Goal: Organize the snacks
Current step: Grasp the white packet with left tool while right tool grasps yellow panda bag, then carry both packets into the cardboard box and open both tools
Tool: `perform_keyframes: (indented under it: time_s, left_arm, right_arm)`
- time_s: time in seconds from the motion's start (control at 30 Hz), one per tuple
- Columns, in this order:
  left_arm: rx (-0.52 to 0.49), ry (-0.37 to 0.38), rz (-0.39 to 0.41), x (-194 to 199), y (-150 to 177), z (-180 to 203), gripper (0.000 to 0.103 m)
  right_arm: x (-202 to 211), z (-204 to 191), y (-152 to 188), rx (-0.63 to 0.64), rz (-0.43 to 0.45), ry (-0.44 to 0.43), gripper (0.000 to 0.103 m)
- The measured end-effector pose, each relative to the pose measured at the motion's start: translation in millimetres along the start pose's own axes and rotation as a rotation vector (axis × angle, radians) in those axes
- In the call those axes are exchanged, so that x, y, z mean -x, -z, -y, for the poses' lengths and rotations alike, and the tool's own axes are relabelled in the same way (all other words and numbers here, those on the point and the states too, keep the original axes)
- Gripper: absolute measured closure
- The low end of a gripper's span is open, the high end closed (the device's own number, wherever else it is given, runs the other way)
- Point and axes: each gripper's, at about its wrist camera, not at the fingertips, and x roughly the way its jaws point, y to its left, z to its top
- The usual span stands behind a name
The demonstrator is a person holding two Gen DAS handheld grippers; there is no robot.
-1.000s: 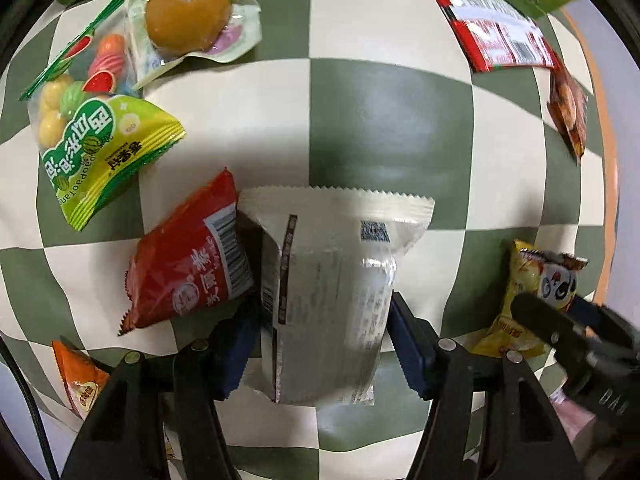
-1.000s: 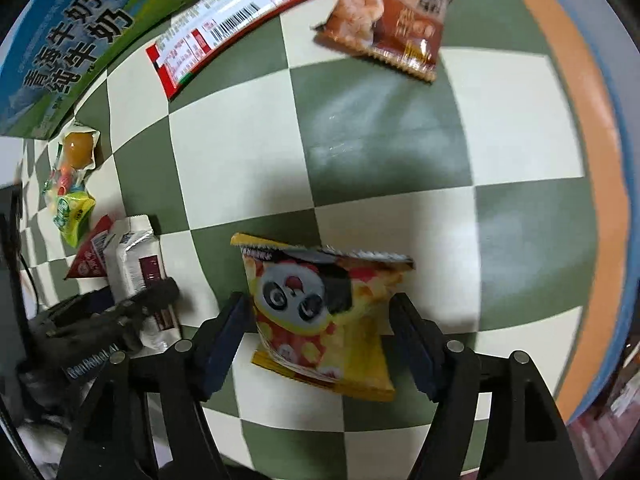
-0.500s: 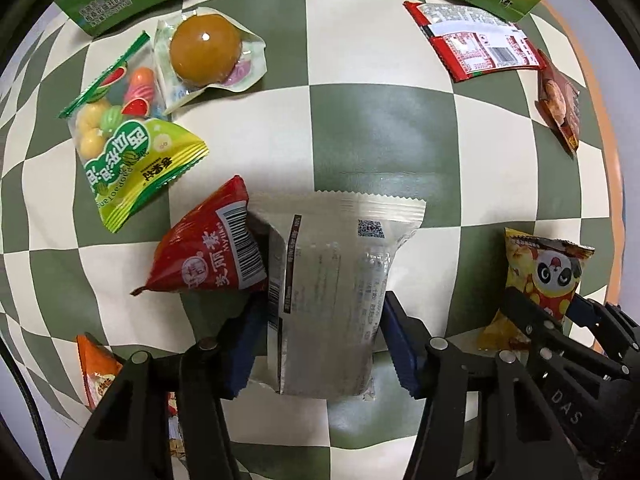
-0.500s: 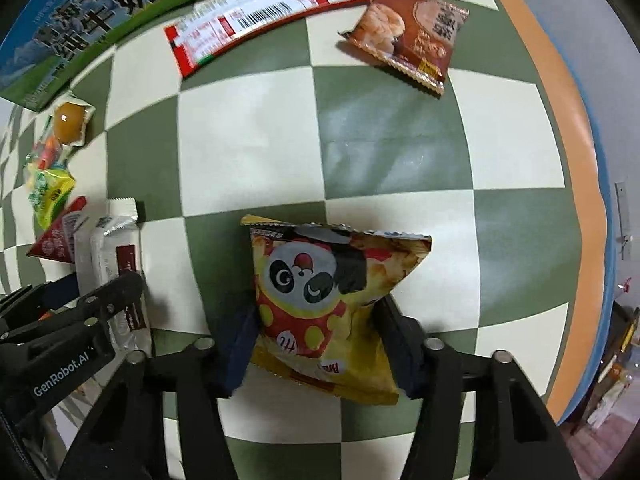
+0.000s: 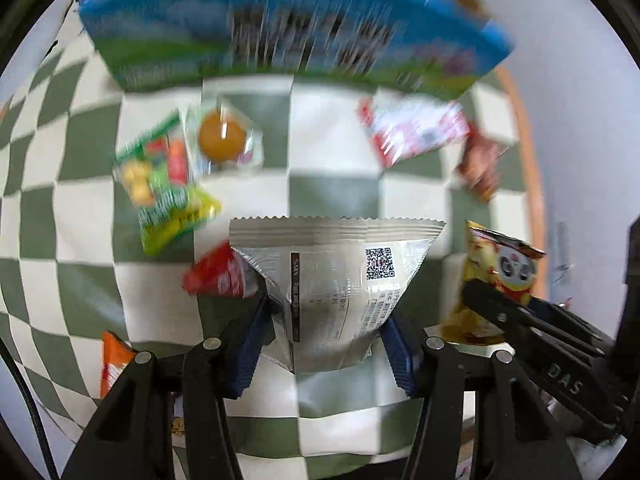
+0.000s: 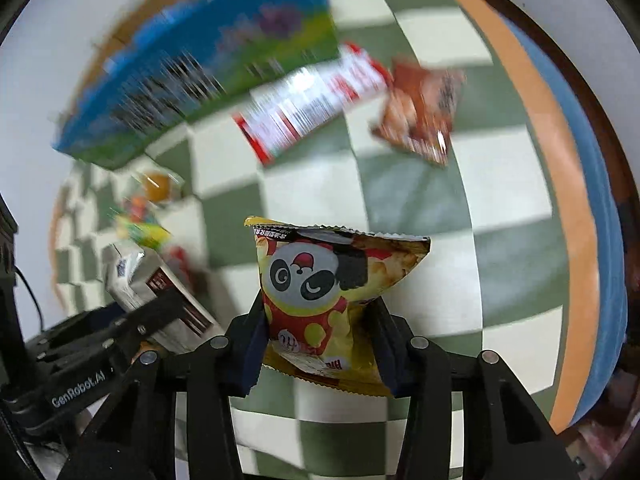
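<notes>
Both packets lifted, silver packet (image 5: 336,300) within left gripper (image 5: 326,344).

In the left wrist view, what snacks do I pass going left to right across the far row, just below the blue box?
Green bag of colourful round candies → clear packet holding an orange ball → red-and-white flat wrapper → brown snack packet.

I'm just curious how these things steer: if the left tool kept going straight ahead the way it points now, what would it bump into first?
Probably the big blue-and-green printed carton standing at the far side of the checkered cloth. The left tool holds a silver foil snack packet raised, and no other snack lies right in that line, though blur leaves depth uncertain.
</notes>
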Motion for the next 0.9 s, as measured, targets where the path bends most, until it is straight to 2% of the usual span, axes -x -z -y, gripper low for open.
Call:
perform_keyframes:
  time_s: [0.07, 0.1, 0.13, 0.23, 0.3, 0.4, 0.57, 0.67, 0.77, 0.9]
  left_arm:
    - [0.004, 0.045, 0.039, 26, -14, 2, 0.051]
    - [0.007, 0.065, 0.06, 41, -24, 3, 0.051]
    - [0.011, 0.079, 0.077, 53, -31, 4, 0.051]
    - [0.02, 0.101, 0.149, 91, -76, 5, 0.051]
    - [0.021, 0.078, 0.191, 108, -110, 4, 0.051]
    - [0.026, 0.013, 0.234, 123, -163, -7, 0.051]
    - [0.049, -0.1, 0.208, 99, -251, -37, 0.051]
    - [0.099, -0.127, 0.163, 74, -290, -62, 0.051]
    - [0.121, -0.148, 0.119, 47, -319, -82, 0.051]
    - [0.095, -0.168, 0.087, 17, -340, -96, 0.049]
  right_arm:
    - [11, 6, -31, 0.016, 0.038, -0.028, 0.055]
    - [27, -3, -44, 0.029, 0.071, -0.049, 0.055]
    - [34, 4, -76, 0.044, 0.088, -0.063, 0.055]
    - [49, -9, -132, 0.086, 0.147, -0.08, 0.055]
    - [59, -28, -166, 0.126, 0.193, -0.063, 0.055]
    - [47, -52, -216, 0.158, 0.224, -0.034, 0.055]
    - [5, -70, -297, 0.163, 0.201, -0.007, 0.055]
    - [-19, -72, -331, 0.167, 0.173, 0.04, 0.055]
    - [-42, -71, -357, 0.177, 0.152, 0.097, 0.055]
    - [-67, -70, -385, 0.198, 0.12, 0.138, 0.055]
